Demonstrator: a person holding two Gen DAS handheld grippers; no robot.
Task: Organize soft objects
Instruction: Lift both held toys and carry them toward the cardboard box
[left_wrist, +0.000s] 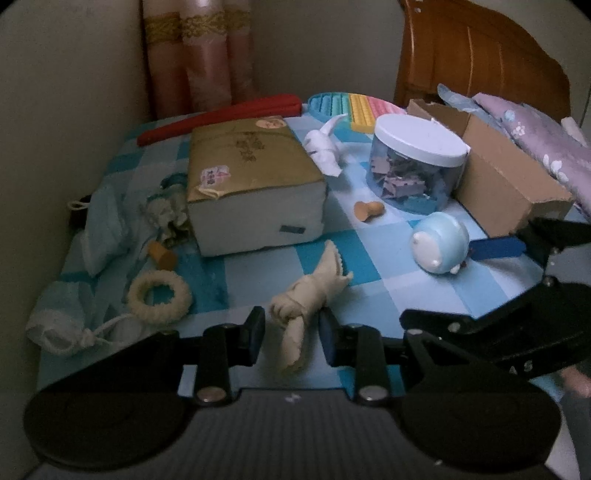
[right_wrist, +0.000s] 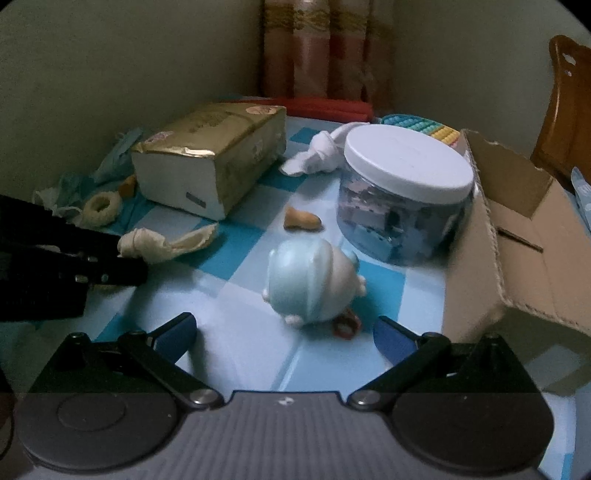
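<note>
A cream knotted cloth (left_wrist: 303, 306) lies at the near edge of the blue checked table (left_wrist: 399, 295), and my left gripper (left_wrist: 291, 336) is shut on its knot. The right wrist view shows that cloth (right_wrist: 162, 242) at the left gripper's tip. My right gripper (right_wrist: 286, 334) stands open just behind a round pale-blue and white toy (right_wrist: 314, 284), not touching it. One of its blue fingers (left_wrist: 495, 248) shows beside the toy (left_wrist: 439, 245) in the left wrist view. A white knotted cloth (left_wrist: 325, 147) and a cream ring (left_wrist: 159, 297) lie loose on the table.
An open cardboard box (right_wrist: 517, 221) stands at the right, with a white-lidded jar (right_wrist: 406, 192) beside it. A gold tissue pack (left_wrist: 251, 181) fills the middle. A pale drawstring bag (left_wrist: 92, 229) lies at the left, purple floral fabric (left_wrist: 535, 133) past the box, and a small tan piece (right_wrist: 301, 220) near the jar.
</note>
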